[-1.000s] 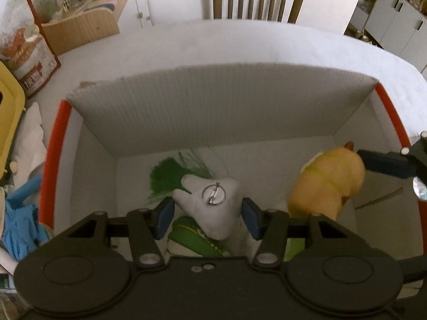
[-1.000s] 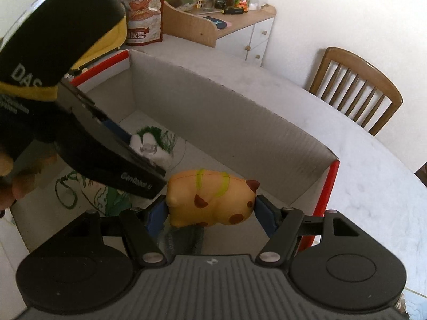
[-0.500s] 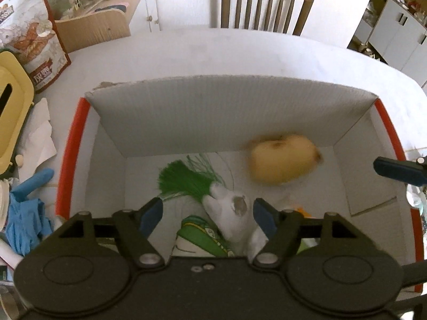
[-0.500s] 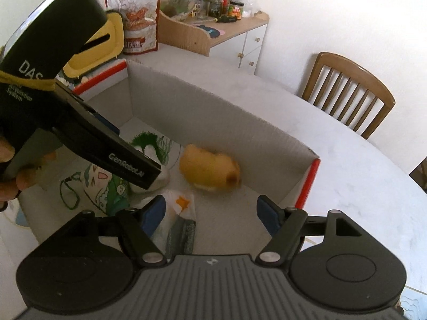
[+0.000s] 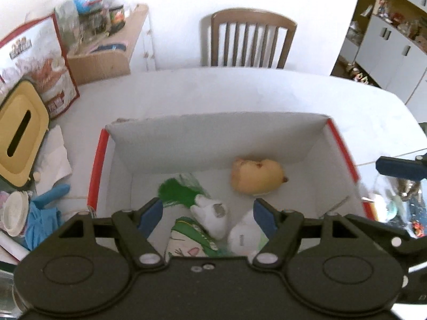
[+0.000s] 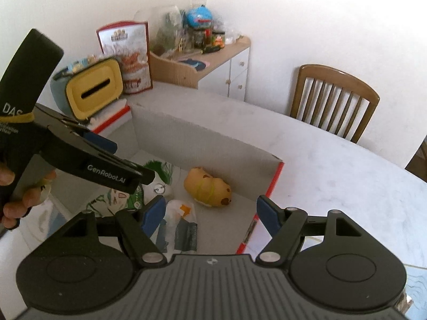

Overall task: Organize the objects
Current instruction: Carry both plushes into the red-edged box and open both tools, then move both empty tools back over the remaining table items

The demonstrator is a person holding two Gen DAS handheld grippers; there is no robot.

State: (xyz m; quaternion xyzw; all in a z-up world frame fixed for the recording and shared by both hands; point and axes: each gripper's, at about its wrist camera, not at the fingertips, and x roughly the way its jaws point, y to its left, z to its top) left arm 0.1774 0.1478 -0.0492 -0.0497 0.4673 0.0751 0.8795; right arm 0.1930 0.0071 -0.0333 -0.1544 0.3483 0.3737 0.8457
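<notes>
A white cardboard box (image 5: 213, 136) with red edges sits on the white table. Inside it lie an orange squishy animal toy (image 5: 256, 176) (image 6: 208, 186), a white radish-shaped plush with green leaves and a metal pin (image 5: 210, 212), a green-and-white printed pouch (image 5: 186, 242) and a white packet (image 6: 178, 210). My left gripper (image 5: 207, 213) hangs open above the box, over the plush, holding nothing. My right gripper (image 6: 208, 210) is open and empty too, above the box's right side. One of its blue fingers (image 5: 397, 165) shows at the right of the left wrist view.
A yellow tissue box (image 5: 18, 133), a snack bag (image 5: 34, 61), crumpled paper (image 5: 53, 154) and blue cloth (image 5: 40, 213) crowd the table's left. A wooden chair (image 5: 250, 40) stands beyond the table. A cabinet with clutter (image 6: 202, 61) is at the wall. A hand (image 6: 16, 194) holds the left gripper.
Both grippers opened and let go: the orange toy and the white plush dropped into the box. Both grippers have since risen and pulled back from it.
</notes>
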